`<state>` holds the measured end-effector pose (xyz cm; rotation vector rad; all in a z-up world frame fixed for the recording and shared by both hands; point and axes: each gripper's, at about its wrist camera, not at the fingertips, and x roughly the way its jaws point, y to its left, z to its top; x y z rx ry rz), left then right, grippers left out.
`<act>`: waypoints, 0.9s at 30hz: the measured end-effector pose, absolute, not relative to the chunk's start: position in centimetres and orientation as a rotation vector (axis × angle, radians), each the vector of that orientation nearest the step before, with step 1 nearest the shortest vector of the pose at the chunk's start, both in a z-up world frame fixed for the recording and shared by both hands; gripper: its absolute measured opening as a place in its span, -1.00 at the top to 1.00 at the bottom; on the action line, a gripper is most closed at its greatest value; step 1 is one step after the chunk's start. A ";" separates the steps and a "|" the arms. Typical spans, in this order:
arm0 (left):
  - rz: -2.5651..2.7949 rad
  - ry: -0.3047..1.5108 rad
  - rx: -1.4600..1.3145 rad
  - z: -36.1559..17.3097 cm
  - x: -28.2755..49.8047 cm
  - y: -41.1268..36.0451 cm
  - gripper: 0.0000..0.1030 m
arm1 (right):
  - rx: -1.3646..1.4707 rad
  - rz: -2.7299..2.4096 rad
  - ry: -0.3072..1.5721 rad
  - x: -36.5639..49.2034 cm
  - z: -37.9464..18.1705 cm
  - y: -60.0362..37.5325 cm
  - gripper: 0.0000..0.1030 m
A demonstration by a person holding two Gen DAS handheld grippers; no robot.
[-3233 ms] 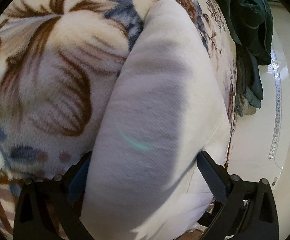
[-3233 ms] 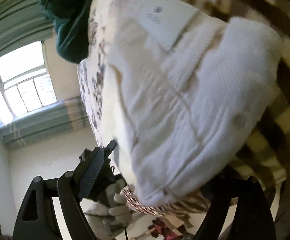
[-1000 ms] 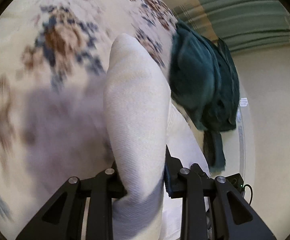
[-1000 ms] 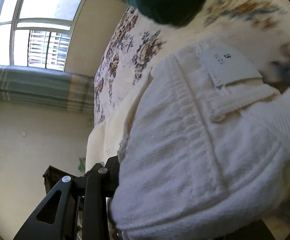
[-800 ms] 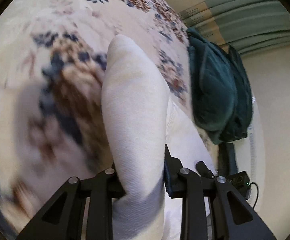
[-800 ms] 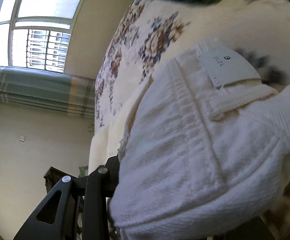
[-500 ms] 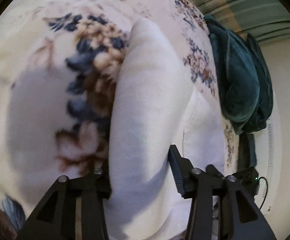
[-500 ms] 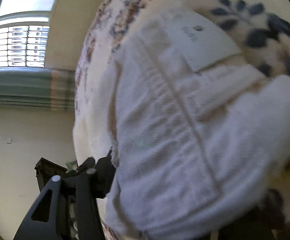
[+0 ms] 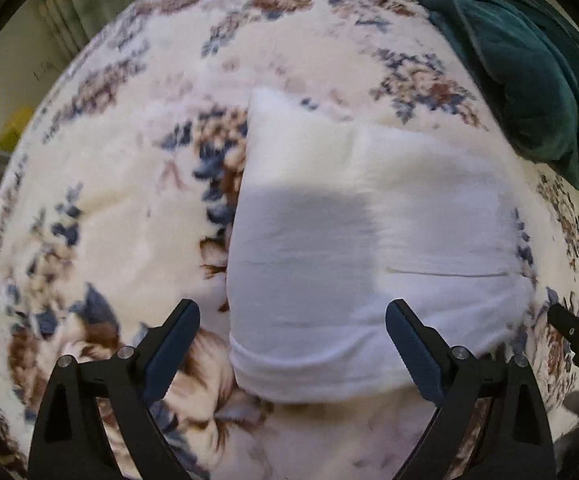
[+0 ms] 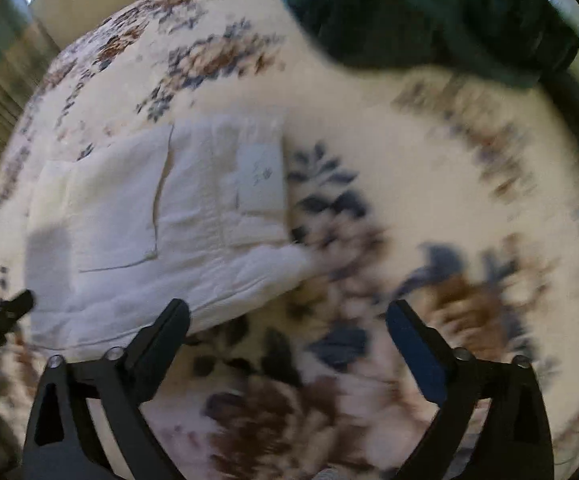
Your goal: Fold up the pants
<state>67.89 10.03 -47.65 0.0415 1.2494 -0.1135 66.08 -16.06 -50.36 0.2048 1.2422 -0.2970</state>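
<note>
The white pants lie folded into a flat rectangle on the floral blanket. In the right wrist view the pants sit left of centre, with a back pocket and a label patch facing up. My left gripper is open and empty, hovering just before the near edge of the fold. My right gripper is open and empty over bare blanket, to the right of the pants. Each gripper's tip shows at the edge of the other's view.
A dark green garment is heaped at the far right of the bed; it also shows at the top of the right wrist view. Curtains and a wall lie beyond the bed's far edge.
Both grippers have opened and let go of the pants, then pulled back. The pants now lie flat and folded on the blanket instead of hanging in the jaws.
</note>
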 end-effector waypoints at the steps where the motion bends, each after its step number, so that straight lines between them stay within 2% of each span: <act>1: -0.115 1.242 0.048 -46.9 67.5 9.9 -0.85 | 0.184 -0.310 1.228 65.9 -49.6 -16.3 -1.00; 4: -0.126 1.222 0.046 -43.8 67.3 8.9 -0.85 | 0.115 -0.341 1.169 64.6 -45.4 -15.9 -1.00; 11: -0.098 1.100 0.049 -33.1 62.6 7.8 -0.84 | 0.110 -0.313 1.068 59.1 -33.9 -15.0 -1.00; 21: -0.029 0.918 -0.002 -16.2 48.5 8.9 -0.84 | 0.073 -0.236 0.896 44.5 -14.6 -13.8 -1.00; 27: 0.014 0.845 -0.010 -9.0 40.3 9.6 -0.84 | 0.038 -0.175 0.794 35.2 -5.3 -12.8 -1.00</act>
